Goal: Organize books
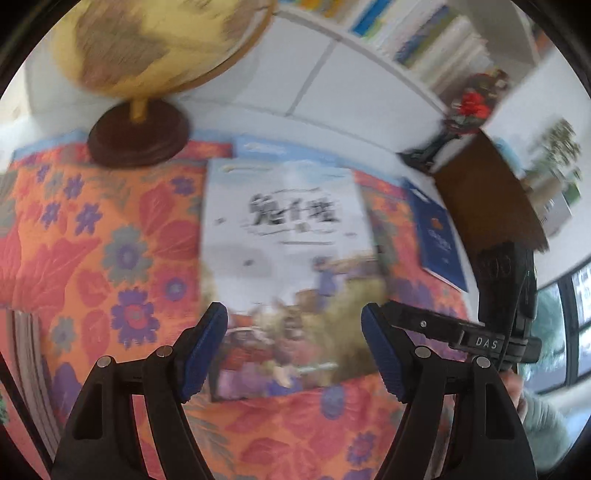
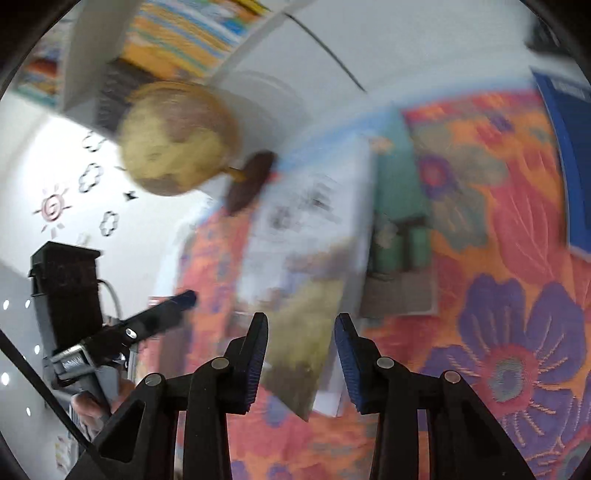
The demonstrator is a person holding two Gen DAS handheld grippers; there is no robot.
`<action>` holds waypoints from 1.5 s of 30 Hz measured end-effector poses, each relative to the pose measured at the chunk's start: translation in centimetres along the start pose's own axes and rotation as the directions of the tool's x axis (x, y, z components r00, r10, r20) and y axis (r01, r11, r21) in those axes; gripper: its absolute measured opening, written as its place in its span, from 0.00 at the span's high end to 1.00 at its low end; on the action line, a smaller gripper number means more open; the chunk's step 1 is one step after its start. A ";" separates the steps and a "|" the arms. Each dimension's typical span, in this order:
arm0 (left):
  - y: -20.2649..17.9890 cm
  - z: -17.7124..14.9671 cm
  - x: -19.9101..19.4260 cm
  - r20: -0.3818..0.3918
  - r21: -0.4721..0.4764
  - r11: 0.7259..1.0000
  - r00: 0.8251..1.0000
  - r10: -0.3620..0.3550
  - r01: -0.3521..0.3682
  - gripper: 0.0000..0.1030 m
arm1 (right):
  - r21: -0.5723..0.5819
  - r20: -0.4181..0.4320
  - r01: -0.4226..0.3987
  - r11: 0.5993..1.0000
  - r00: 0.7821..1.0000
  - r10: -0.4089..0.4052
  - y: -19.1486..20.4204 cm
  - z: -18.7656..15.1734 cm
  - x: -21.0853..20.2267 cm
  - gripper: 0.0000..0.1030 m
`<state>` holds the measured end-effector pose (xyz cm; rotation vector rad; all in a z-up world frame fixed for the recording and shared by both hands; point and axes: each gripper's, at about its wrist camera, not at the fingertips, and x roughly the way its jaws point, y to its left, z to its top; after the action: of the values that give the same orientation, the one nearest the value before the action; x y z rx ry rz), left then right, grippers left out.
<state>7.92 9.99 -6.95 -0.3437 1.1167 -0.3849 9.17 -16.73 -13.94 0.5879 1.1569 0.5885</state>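
Note:
A large picture book (image 1: 288,258) with a pale cover and black title lies flat on the flowered orange cloth (image 1: 110,258). My left gripper (image 1: 295,350) is open above its near edge, empty. A dark blue book (image 1: 437,240) lies to the right of it. In the right wrist view the same picture book (image 2: 310,258) lies ahead of my right gripper (image 2: 301,358), which is open and empty over its corner. A green book (image 2: 399,206) lies beside it and the blue book (image 2: 569,162) at the far right. The other gripper (image 1: 506,306) shows at the right of the left wrist view.
A globe (image 1: 155,48) on a dark round base stands at the back left of the cloth. A white shelf with several upright books (image 1: 417,33) runs along the wall. A brown board (image 1: 487,192) and red flowers (image 1: 472,103) stand at the right.

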 end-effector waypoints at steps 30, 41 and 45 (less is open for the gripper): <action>-2.5 -0.5 -4.9 0.081 0.044 0.996 0.994 -0.076 0.073 0.27 | -0.083 -0.045 -0.044 0.996 0.998 0.041 3.0 -0.8 1.3 0.59; -2.9 -4.1 -5.5 0.043 0.047 0.998 0.998 -0.054 0.052 0.27 | -0.174 -0.099 -0.071 0.982 0.994 0.055 6.6 -2.6 0.6 0.59; -2.7 -7.4 -5.4 -0.001 0.090 0.994 0.998 -0.060 0.060 0.27 | -0.255 -0.223 -0.033 0.966 0.974 -0.026 6.5 -6.7 1.1 0.60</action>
<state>-1.25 9.60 -4.35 -0.2986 1.0858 -0.4864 2.35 -10.60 -12.11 0.3050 1.2668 0.8101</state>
